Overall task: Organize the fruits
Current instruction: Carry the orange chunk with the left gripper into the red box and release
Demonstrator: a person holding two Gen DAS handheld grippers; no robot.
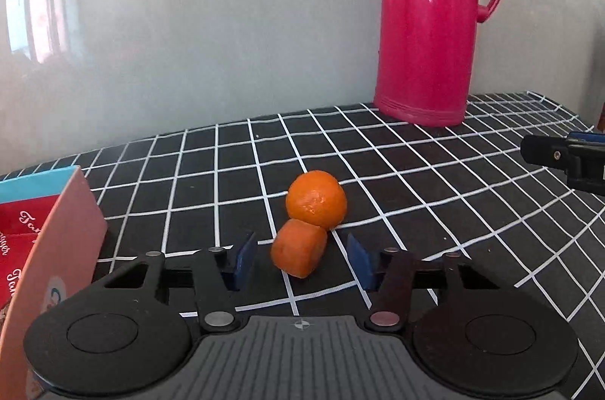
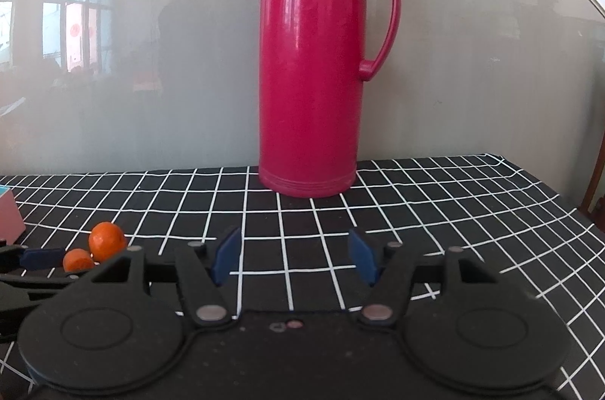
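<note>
The left gripper is black plastic with two round discs at its base, silver rivets on its link bars and blue pads on its fingers. Behind them lies a grey ribbed plate with a small cross mark. The right gripper matches, though its plate is black and dusty.

Flask top: the red flask is cut off by the upper edge in the left wrist view; its lid is not seen there.
Box: the pink box is cropped by the left edge; its print is only partly readable.
Right gripper: only a tip is seen at the right edge of the left wrist view.
Nearer orange: the small orange is partly hidden behind the gripper body.
Reflection: the window mirrored in the wall is blurred.
</note>
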